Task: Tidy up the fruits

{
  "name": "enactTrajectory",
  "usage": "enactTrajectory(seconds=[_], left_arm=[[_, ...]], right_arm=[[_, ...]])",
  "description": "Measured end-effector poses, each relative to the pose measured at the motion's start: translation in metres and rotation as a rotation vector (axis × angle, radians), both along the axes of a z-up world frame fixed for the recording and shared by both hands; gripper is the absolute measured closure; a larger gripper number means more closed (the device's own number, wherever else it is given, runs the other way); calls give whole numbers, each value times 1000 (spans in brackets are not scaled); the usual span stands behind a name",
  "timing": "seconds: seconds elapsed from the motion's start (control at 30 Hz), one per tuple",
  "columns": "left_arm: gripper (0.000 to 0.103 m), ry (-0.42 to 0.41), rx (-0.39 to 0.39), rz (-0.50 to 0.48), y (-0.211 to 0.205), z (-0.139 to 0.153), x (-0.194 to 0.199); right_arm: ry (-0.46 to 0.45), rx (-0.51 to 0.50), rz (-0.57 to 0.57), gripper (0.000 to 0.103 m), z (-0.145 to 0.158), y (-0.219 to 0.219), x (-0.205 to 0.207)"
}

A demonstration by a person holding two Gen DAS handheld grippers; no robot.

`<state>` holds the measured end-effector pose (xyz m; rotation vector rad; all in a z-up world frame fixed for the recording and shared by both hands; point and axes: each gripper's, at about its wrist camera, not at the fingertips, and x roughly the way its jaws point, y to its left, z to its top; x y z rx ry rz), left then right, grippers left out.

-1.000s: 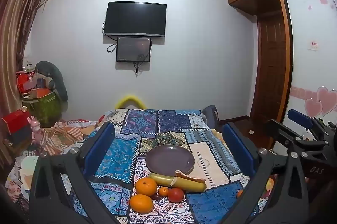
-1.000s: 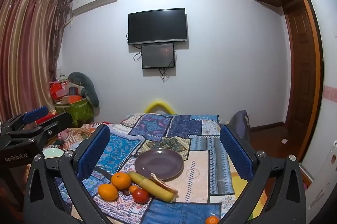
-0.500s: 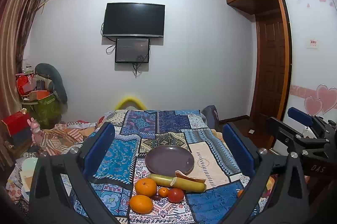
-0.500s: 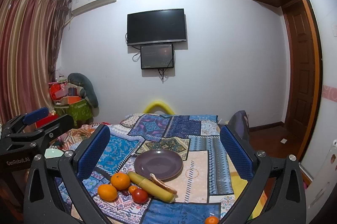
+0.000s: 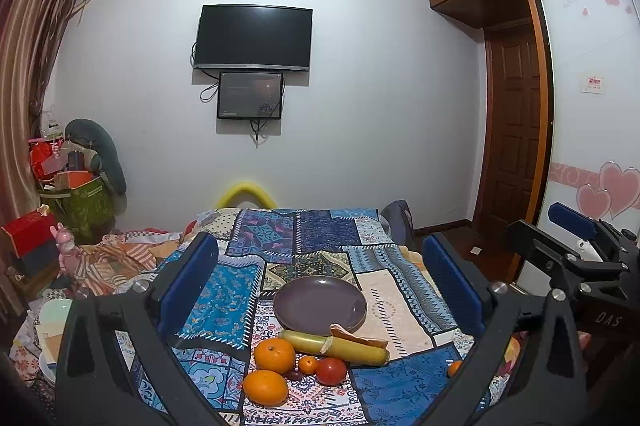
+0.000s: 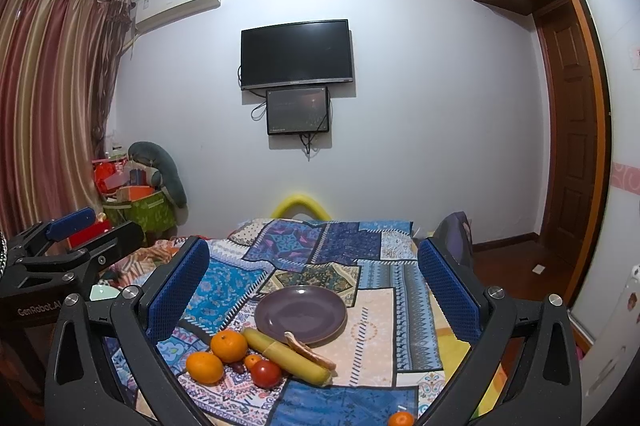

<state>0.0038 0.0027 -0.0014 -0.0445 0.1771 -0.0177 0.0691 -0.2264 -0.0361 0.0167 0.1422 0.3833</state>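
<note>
An empty purple plate lies on the patchwork cloth. In front of it lie a yellow-green cane piece, two oranges, a small tangerine and a red tomato. Another small tangerine lies apart at the right. My left gripper and right gripper are both open and empty, held above and short of the fruit.
The bed's patchwork cloth ends at the far wall by a yellow foam arch. Boxes and a green bin stand at the left. A wooden door is at the right. A pale bowl sits at the left.
Both views have shifted only slightly; the fruit and plate have not moved and both grippers stay open.
</note>
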Motion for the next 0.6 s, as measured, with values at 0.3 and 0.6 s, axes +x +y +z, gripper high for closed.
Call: enactTrajectory(seconds=[0.3,0.6], left_arm=[[0,2,3,-7,-1,2,-1],[0,2,3,-10,-1,2,-1]], right_arm=[[-5,2,-5,0,1,-1,-3],[-5,2,-6,0,0,-2,-3]])
